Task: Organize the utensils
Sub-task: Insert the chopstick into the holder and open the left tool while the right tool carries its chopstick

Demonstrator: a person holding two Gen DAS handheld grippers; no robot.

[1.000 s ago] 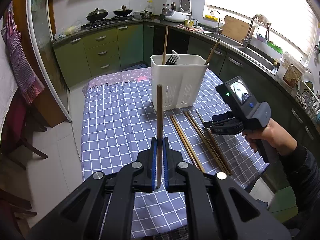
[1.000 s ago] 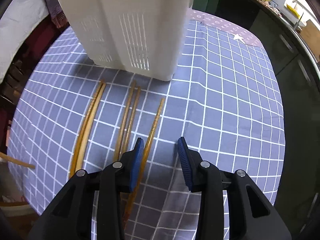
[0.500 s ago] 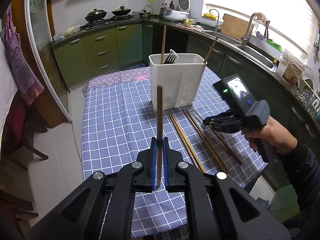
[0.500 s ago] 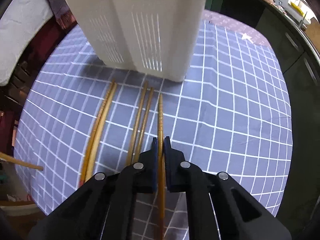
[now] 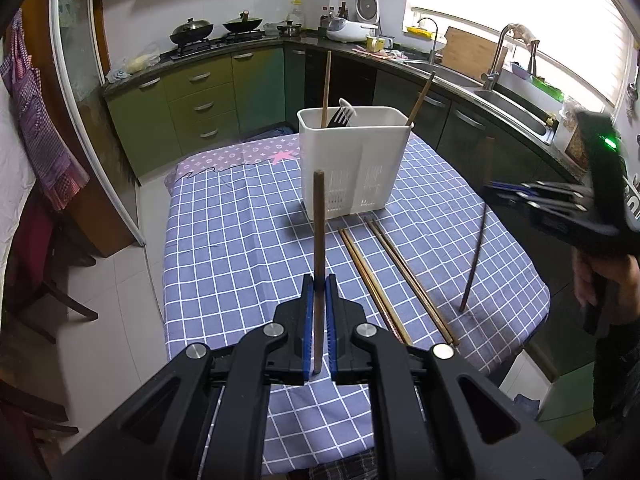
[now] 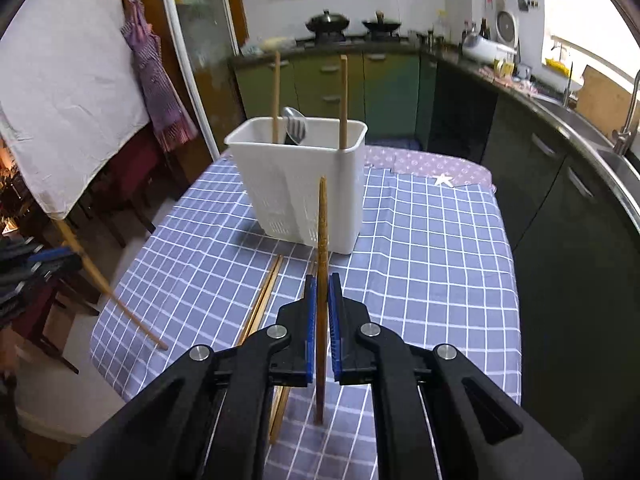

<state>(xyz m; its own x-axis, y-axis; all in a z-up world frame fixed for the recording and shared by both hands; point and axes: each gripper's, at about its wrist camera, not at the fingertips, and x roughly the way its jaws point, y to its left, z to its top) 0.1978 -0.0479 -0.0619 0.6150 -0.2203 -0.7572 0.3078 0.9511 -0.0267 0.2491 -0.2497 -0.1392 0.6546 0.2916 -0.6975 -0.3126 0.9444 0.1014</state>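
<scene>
A white utensil holder [image 5: 354, 160] stands on the checked tablecloth [image 5: 240, 248] and holds two chopsticks and a fork; it also shows in the right wrist view [image 6: 304, 184]. My left gripper [image 5: 319, 292] is shut on a dark wooden chopstick [image 5: 318, 232], held upright above the table. My right gripper [image 6: 321, 292] is shut on a light wooden chopstick [image 6: 322, 224], held upright, and shows at the right of the left wrist view [image 5: 520, 196]. Several chopsticks [image 5: 384, 272] lie on the cloth in front of the holder.
Green kitchen cabinets [image 5: 192, 104] and a counter with a sink [image 5: 512, 104] run behind and to the right of the table. A chair [image 5: 36, 264] stands to the left. The table's near edge [image 5: 360, 452] is close to my left gripper.
My right gripper closed on a chopstick lying on the cloth, lifted it and tilted it upright. My left gripper kept its chopstick and barely moved.
</scene>
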